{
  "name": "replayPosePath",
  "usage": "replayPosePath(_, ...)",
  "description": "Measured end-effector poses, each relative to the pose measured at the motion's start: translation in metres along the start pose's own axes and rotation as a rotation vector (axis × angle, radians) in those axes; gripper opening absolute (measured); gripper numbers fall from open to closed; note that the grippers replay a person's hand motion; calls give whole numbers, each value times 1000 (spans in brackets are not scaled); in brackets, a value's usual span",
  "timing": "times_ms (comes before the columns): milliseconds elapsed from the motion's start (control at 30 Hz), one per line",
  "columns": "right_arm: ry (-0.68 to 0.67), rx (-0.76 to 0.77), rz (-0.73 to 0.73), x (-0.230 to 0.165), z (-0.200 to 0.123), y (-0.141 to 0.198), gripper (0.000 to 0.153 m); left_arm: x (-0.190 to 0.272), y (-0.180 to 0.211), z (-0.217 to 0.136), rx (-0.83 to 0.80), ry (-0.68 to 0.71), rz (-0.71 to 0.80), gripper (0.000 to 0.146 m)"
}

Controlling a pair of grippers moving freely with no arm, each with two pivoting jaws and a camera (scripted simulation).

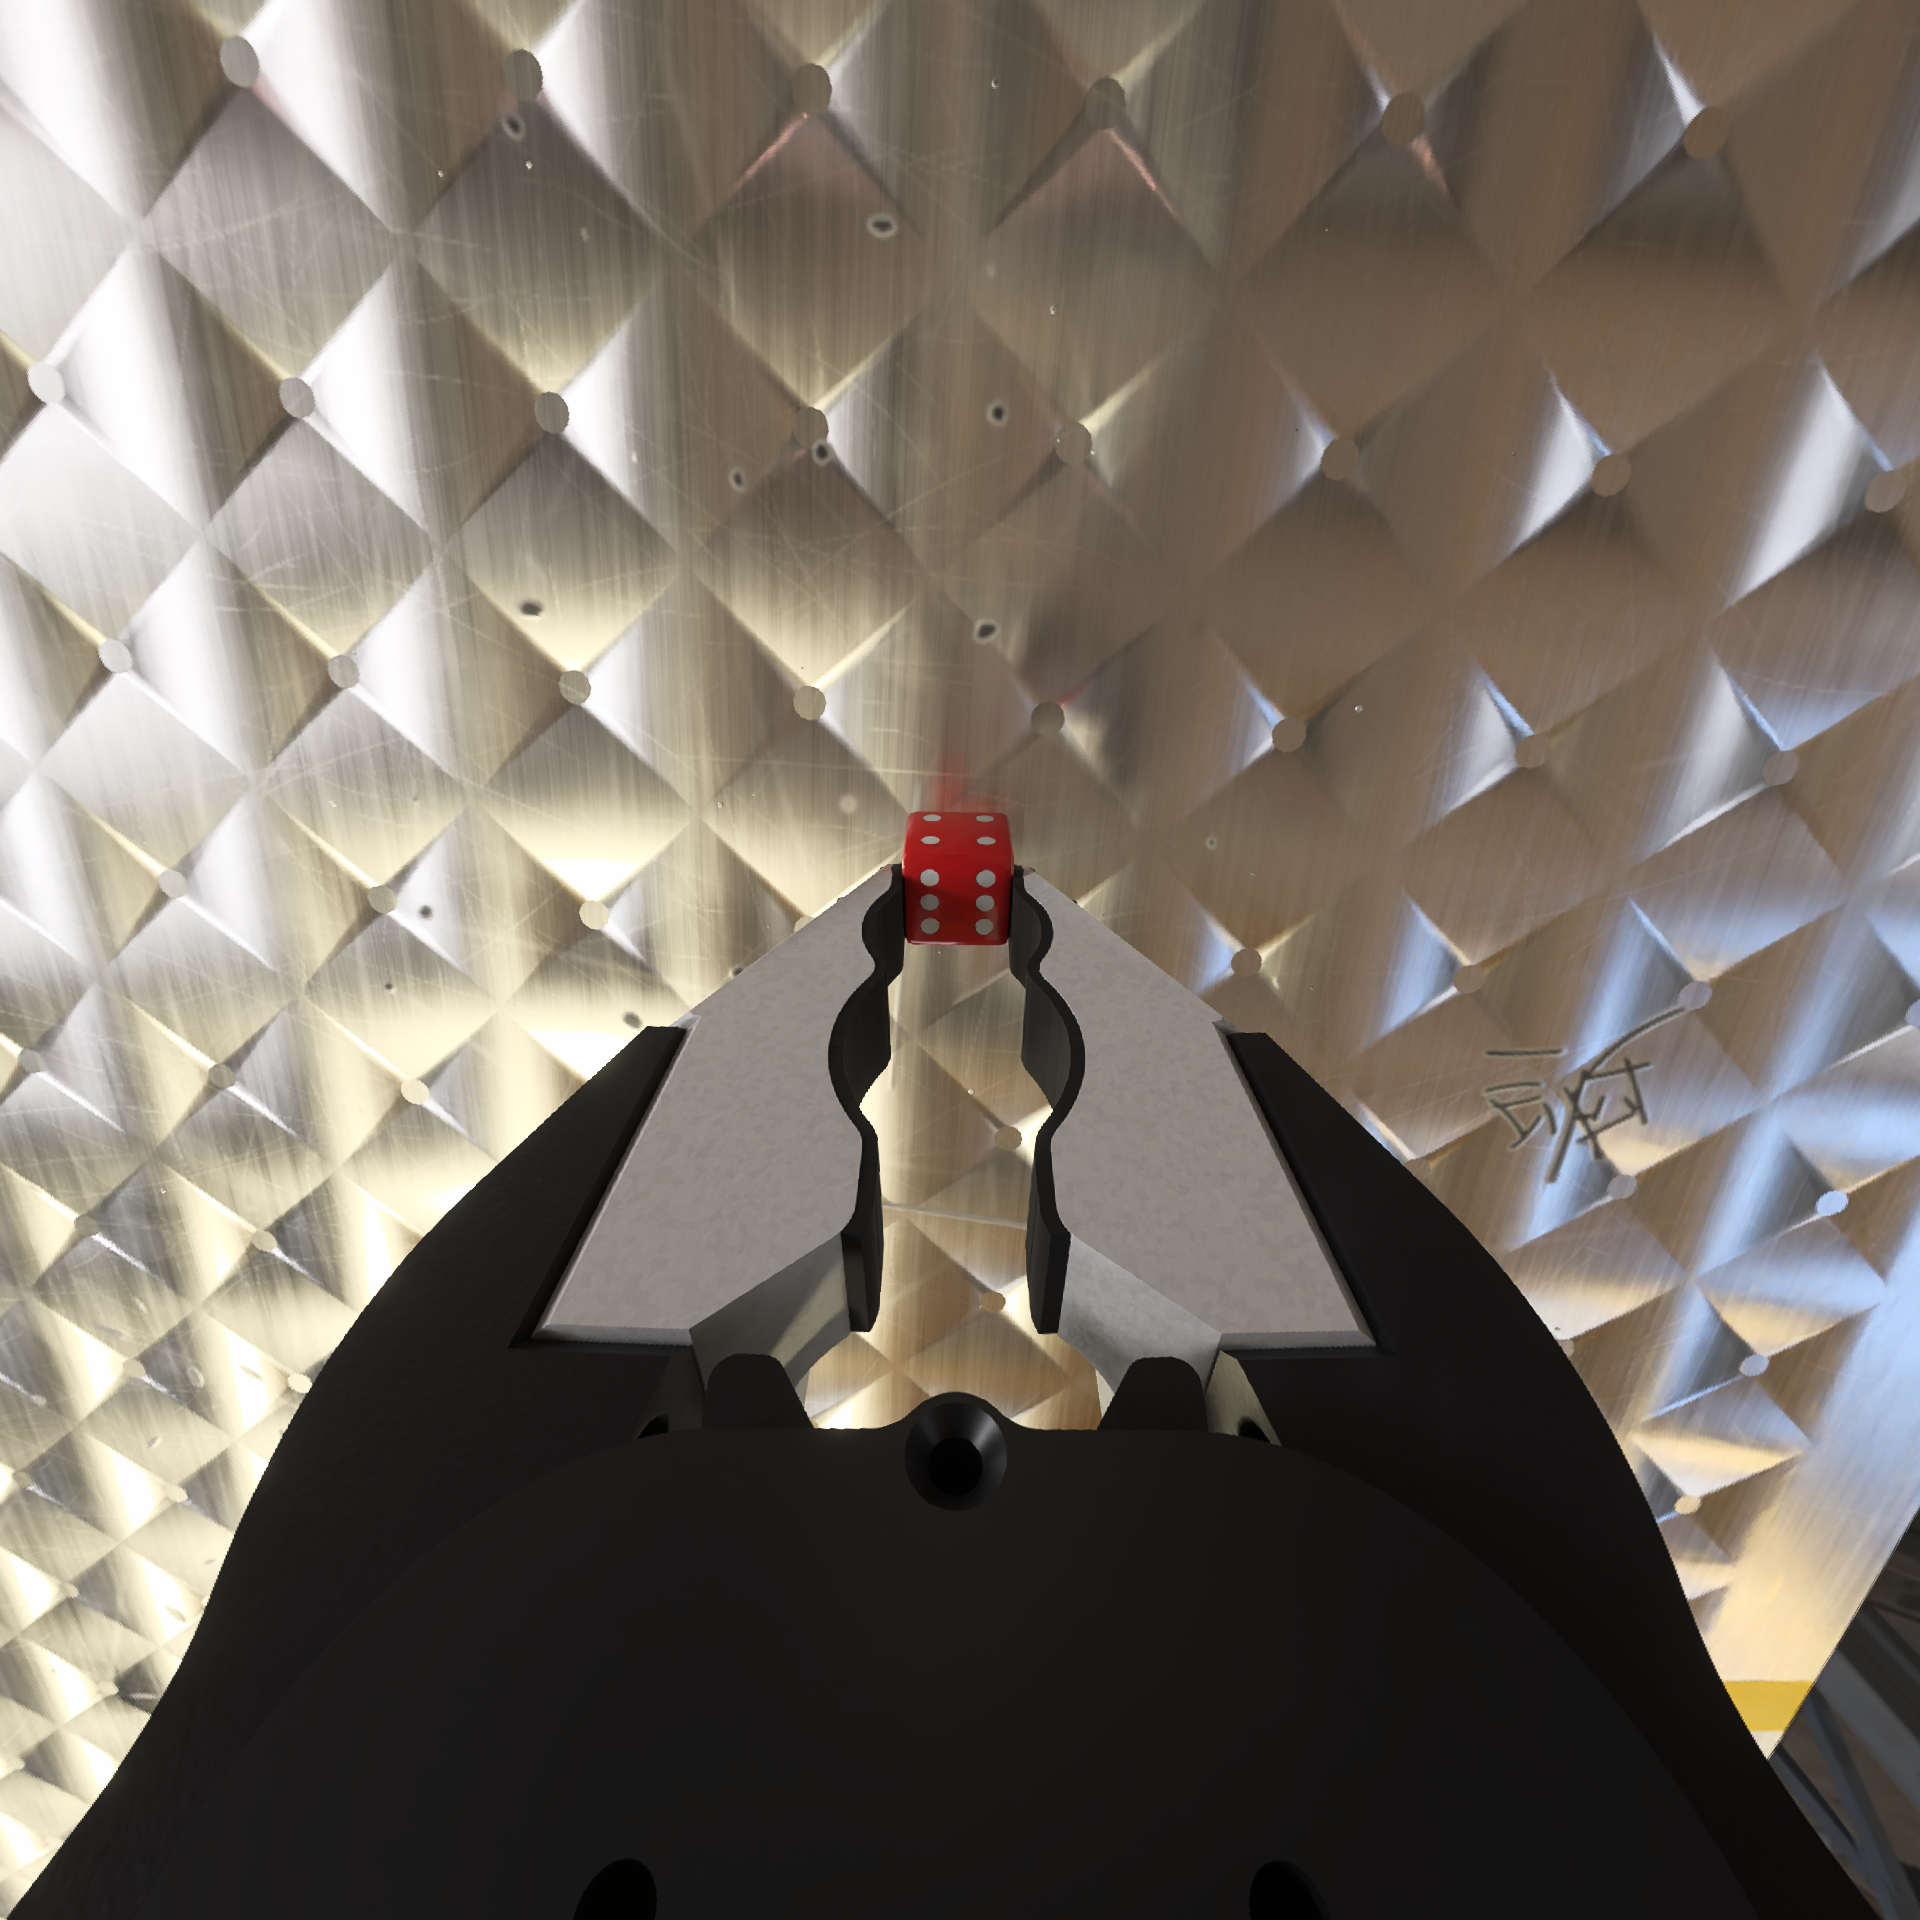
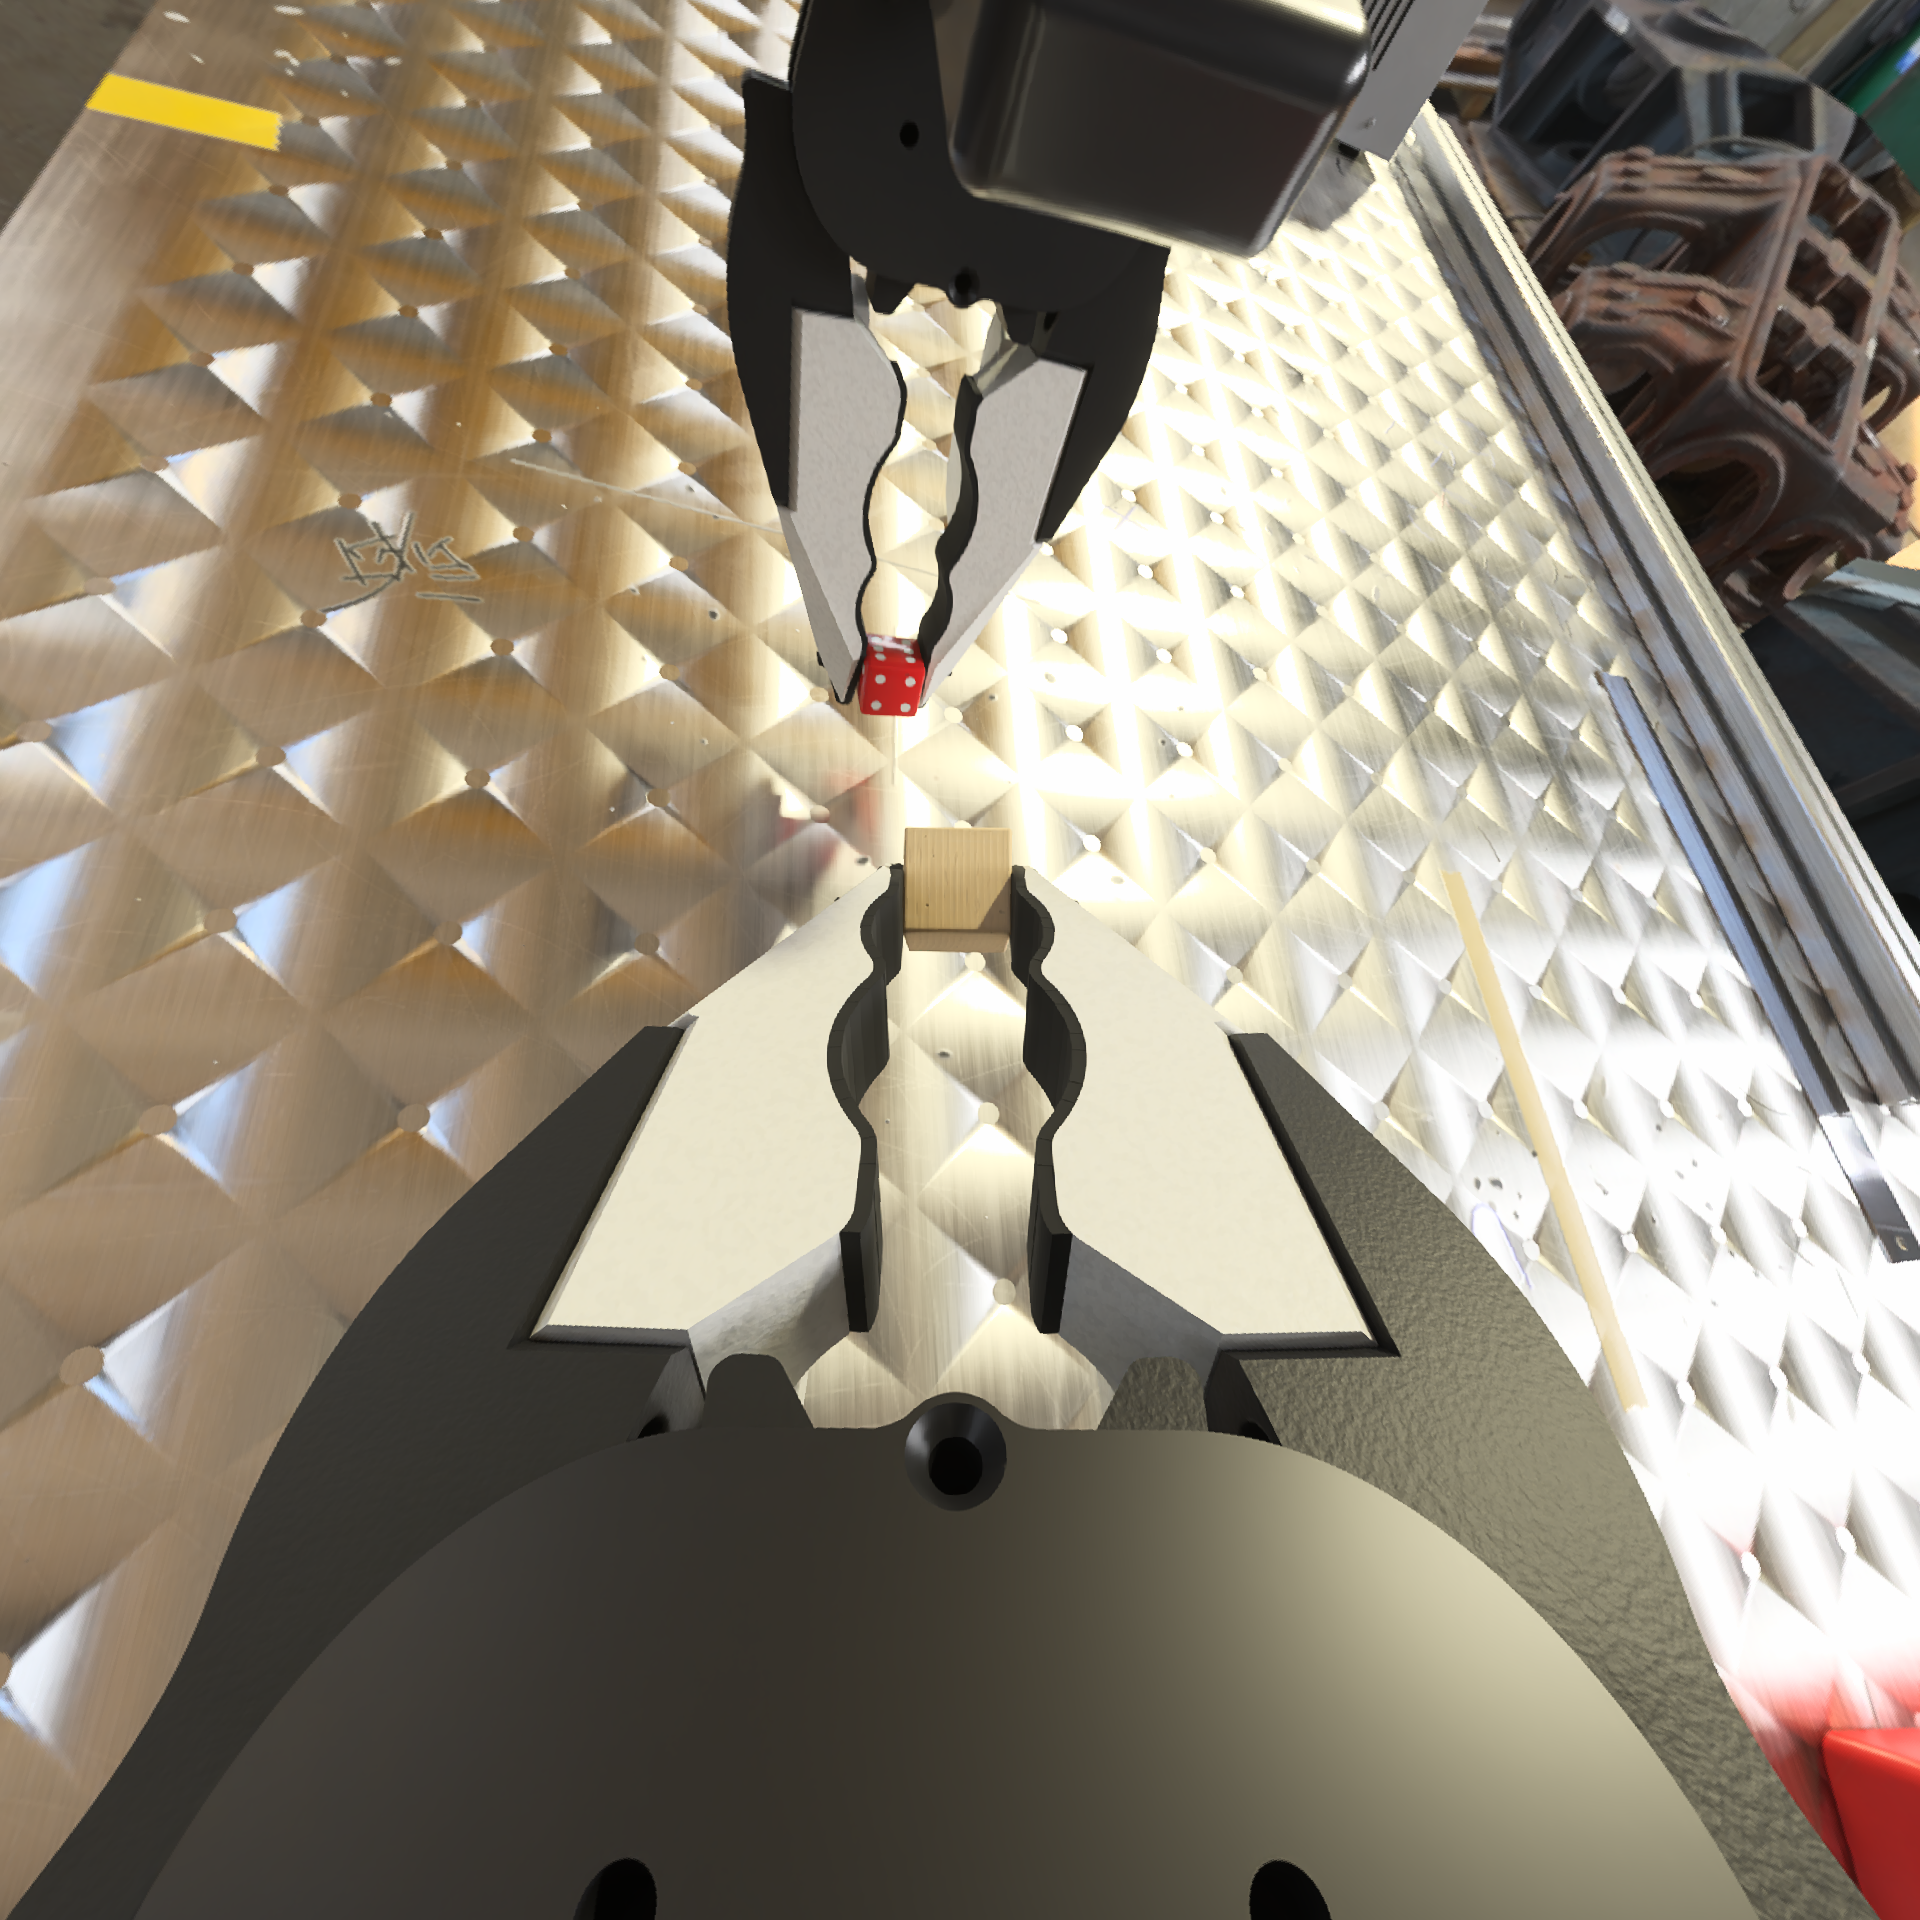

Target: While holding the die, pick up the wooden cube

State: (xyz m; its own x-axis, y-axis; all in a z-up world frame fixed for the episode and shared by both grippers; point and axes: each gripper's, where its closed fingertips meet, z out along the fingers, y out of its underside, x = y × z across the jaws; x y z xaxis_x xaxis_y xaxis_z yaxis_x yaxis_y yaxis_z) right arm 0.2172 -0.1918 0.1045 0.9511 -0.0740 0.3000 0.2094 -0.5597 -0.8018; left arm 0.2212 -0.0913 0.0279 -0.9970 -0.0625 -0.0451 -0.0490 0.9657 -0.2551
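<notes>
My left gripper [image 1: 957, 873] is shut on a small red die [image 1: 956, 878] with white pips, held at its fingertips above the metal table [image 1: 416, 520]. In the right wrist view the left gripper [image 2: 890, 665] hangs ahead, pointing down, with the die [image 2: 890, 677] at its tips, clear of the table. My right gripper [image 2: 957, 883] is shut on a light wooden cube [image 2: 956, 888], pinched between its fingertips just below the die. The cube does not show in the left wrist view.
The table [image 2: 312, 831] is a shiny quilted metal sheet with small holes. A pale thin stick [image 2: 1538, 1132] lies at the right. A red object [image 2: 1881, 1808] sits at the bottom right corner. Rusty machine parts [image 2: 1714, 343] stand beyond the table's right edge. Yellow tape [image 2: 187, 109] marks the far left.
</notes>
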Motion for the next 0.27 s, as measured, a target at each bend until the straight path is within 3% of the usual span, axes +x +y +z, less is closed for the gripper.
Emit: replayPosePath(267,3,2,-2,0,6,-1,19,-3,-11,-2,16,-3,8,19)
